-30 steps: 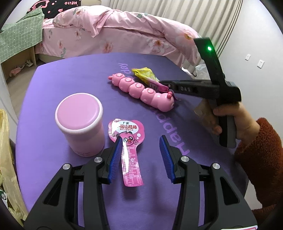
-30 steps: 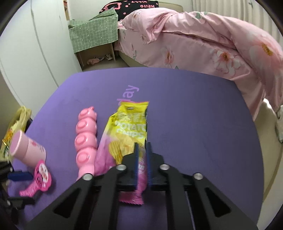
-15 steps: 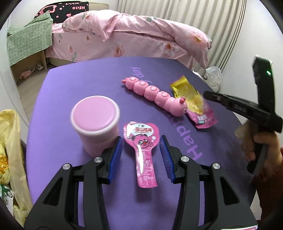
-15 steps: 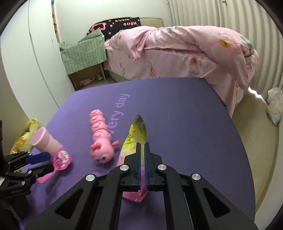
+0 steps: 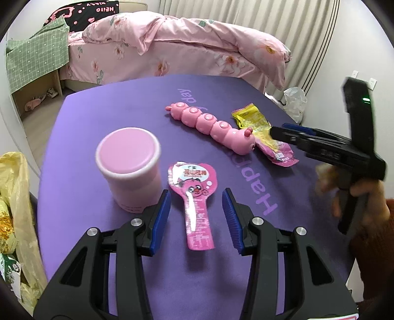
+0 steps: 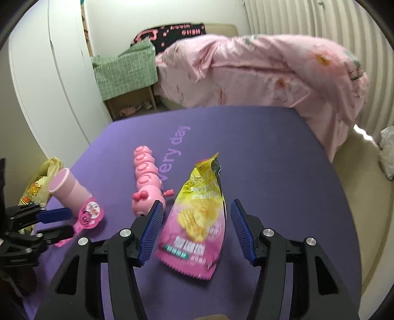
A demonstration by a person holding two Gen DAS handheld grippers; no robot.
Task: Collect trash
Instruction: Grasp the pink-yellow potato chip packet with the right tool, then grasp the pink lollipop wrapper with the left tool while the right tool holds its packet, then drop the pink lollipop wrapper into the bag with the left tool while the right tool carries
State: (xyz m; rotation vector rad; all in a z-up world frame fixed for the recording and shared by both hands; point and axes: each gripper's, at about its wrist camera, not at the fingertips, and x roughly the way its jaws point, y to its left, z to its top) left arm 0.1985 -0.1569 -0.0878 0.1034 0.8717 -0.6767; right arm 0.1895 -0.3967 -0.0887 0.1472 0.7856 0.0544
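on the purple table [image 5: 103, 118]: one pink cup [image 5: 129, 169] standing upright with its lid on, one pink caterpillar toy [image 5: 211, 128] lying lengthwise near the middle, one yellow-and-pink chip bag [image 6: 199, 216] flat just beside the toy's head end, one pink spoon-shaped wrapper [image 5: 194, 194] flat just beside the cup. two pieces of trash in all, two pink things that look like keepers. left gripper [image 5: 195, 216] poised over the narrow tail of the spoon-shaped wrapper, jaws apart on either side of it, blue pads not touching it; cup standing close against the left pad, crowding that side. right gripper [image 6: 194, 230] over the lower pink end of the chip bag, jaws opening, bag lying loose between them on the table with clear gaps to both pads; caterpillar's head just outside the left pad, close enough to get in the way. from the left view, right gripper [image 5: 278, 133] seen reaching in from the right edge over the chip bag, held by a blurred hand [image 5: 344, 194] in a rust-coloured sleeve. off the table's left edge, one yellow plastic bag [image 5: 17, 197] with wrappers already inside. beyond the far edge, one bed with a pink flowered quilt [image 5: 187, 46], one green checked cloth [image 5: 37, 59] over a low shelf, pale curtains [image 5: 246, 17], one white plastic bag [image 5: 295, 101] on the floor by the wall.
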